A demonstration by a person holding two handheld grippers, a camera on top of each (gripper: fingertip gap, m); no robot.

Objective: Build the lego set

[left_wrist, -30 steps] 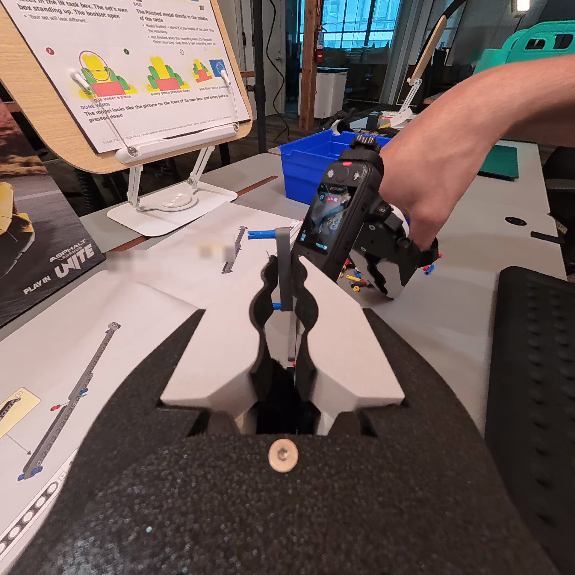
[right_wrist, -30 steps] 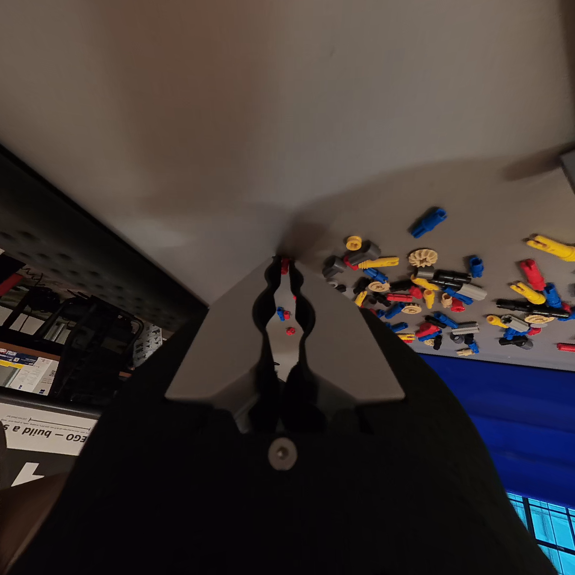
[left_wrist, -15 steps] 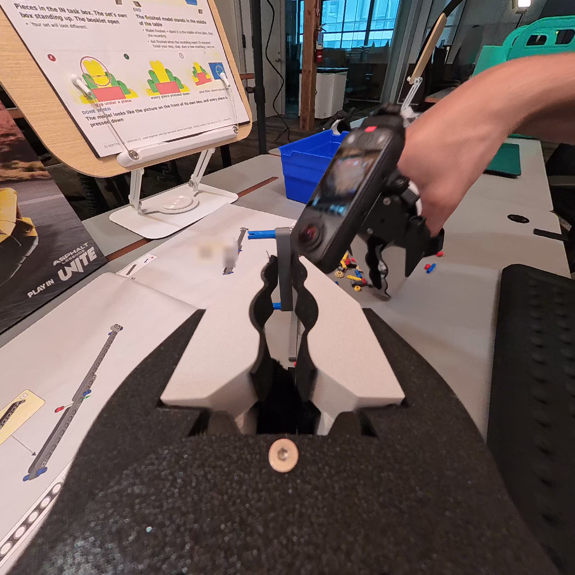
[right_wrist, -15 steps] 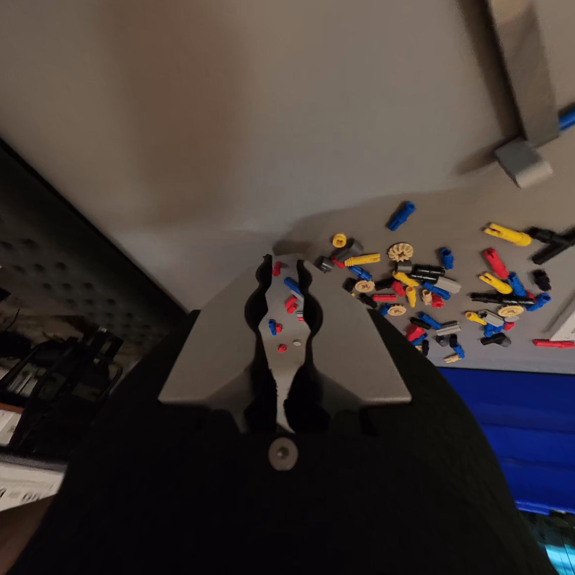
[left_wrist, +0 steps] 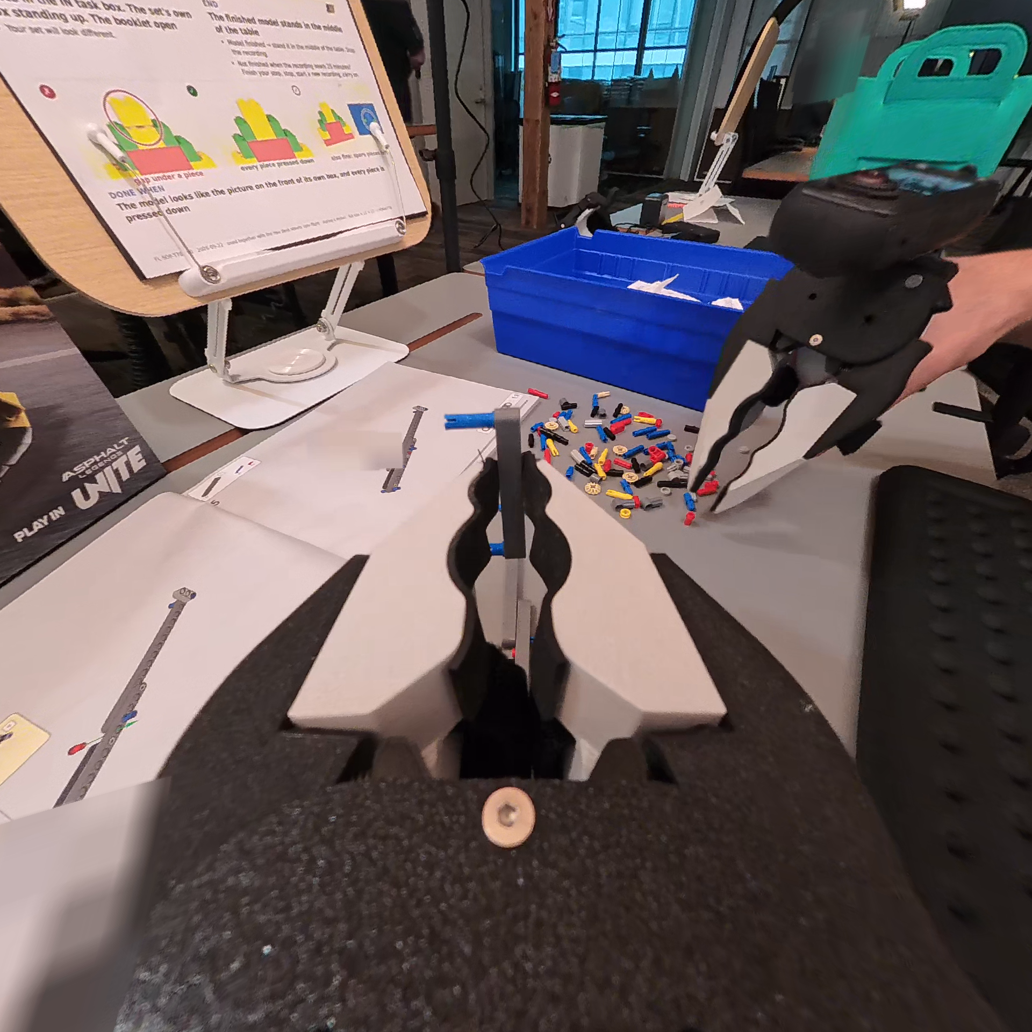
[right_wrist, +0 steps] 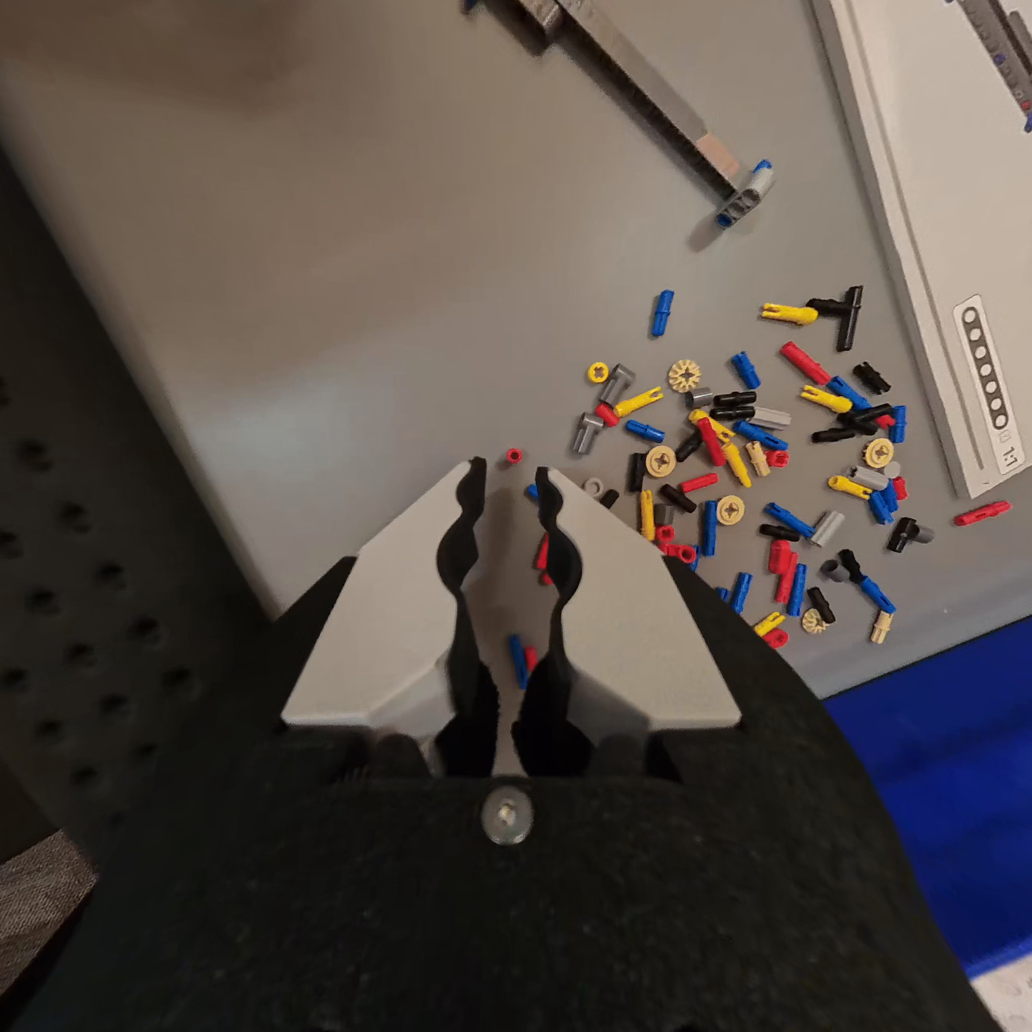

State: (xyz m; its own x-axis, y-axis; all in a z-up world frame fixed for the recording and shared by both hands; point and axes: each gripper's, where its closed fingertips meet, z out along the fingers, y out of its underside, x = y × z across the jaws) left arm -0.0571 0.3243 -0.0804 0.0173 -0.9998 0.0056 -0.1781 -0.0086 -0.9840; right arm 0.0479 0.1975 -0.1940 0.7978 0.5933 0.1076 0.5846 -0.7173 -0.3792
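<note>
My left gripper [left_wrist: 511, 466] is shut on a long grey beam [left_wrist: 511, 502] and holds it upright above the open instruction booklet [left_wrist: 268, 502]. A blue pin [left_wrist: 469, 420] sticks out of the beam's top end. The beam also shows in the right wrist view [right_wrist: 631, 84]. My right gripper [right_wrist: 509, 469] is open and empty, tips down just above the table at the near edge of a pile of small coloured pins and gears [right_wrist: 754, 474]. A small red bush [right_wrist: 514, 455] lies just beyond its tips. The right gripper [left_wrist: 705, 502] and the pile [left_wrist: 614, 452] also show in the left wrist view.
A blue bin [left_wrist: 586, 329] stands behind the pile. A tilted document stand [left_wrist: 234, 167] is at the back left. A black perforated mat [left_wrist: 949, 642] lies on the right. The set's box [left_wrist: 56, 447] stands at the left edge. Spacing between my two grippers at the tips: around 20 cm.
My right gripper has swung away from in front of the left gripper, drawn back from the table and opened. The red piece at its tips now lies on the table. The left gripper holds still.
</note>
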